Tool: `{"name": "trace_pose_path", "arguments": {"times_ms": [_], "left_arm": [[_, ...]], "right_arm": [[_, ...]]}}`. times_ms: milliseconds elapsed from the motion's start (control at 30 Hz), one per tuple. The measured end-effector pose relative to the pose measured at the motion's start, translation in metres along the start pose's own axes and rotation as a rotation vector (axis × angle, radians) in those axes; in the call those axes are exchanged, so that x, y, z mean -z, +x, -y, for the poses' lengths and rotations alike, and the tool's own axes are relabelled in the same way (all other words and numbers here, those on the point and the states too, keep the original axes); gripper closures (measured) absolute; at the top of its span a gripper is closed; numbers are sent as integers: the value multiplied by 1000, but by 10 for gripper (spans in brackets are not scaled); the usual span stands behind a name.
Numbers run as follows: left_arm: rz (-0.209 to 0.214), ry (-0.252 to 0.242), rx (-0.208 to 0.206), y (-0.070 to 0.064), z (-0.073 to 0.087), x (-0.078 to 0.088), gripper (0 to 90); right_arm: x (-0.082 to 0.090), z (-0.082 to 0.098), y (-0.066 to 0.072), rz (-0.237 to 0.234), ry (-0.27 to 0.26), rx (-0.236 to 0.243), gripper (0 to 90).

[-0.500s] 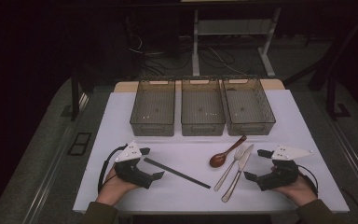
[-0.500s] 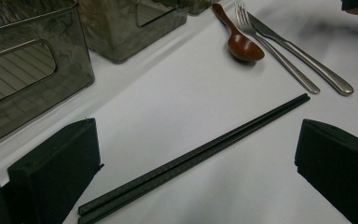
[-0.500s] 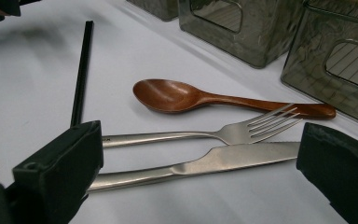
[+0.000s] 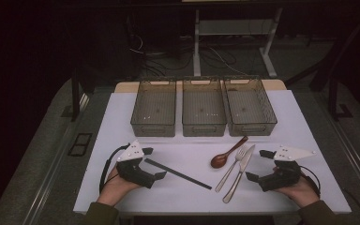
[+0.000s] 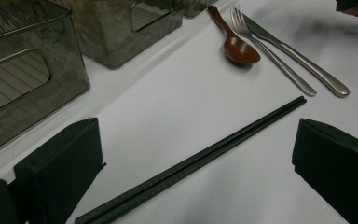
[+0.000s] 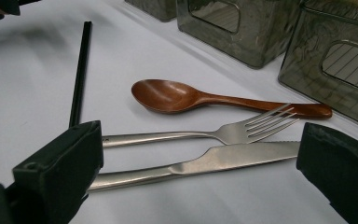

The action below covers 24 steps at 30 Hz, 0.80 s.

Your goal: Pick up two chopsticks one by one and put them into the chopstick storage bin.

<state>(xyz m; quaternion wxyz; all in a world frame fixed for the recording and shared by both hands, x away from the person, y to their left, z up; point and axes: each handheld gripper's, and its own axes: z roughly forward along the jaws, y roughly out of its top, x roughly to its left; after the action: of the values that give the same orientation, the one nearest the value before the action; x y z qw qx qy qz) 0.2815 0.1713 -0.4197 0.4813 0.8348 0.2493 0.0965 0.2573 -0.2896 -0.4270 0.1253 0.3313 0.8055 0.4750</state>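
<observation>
Both claws stood wide apart, holding nothing. The left gripper (image 4: 150, 164) aimed at the black chopsticks (image 4: 178, 174) on the white table (image 4: 122, 117); the right gripper (image 4: 260, 165) faced the knife (image 4: 238, 173) and fork (image 4: 231, 168). These lay very close together — perhaps touching — so a grab could catch both.

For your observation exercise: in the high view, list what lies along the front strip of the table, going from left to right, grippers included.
left gripper → black chopsticks → wooden spoon → fork → knife → right gripper
</observation>
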Motion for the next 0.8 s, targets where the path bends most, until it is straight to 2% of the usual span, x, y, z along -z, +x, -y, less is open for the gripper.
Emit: {"name": "trace_pose_path", "arguments": {"times_ms": [200, 333, 800], "left_arm": [[17, 3, -3, 0, -3, -5, 29], [45, 13, -12, 0, -8, -14, 83], [135, 24, -63, -13, -19, -40, 196]], "right_arm": [[-2, 0, -1, 0, 4, -4, 0], [-2, 0, -2, 1, 4, -8, 0], [-3, 0, -2, 3, 11, -14, 0]]}}
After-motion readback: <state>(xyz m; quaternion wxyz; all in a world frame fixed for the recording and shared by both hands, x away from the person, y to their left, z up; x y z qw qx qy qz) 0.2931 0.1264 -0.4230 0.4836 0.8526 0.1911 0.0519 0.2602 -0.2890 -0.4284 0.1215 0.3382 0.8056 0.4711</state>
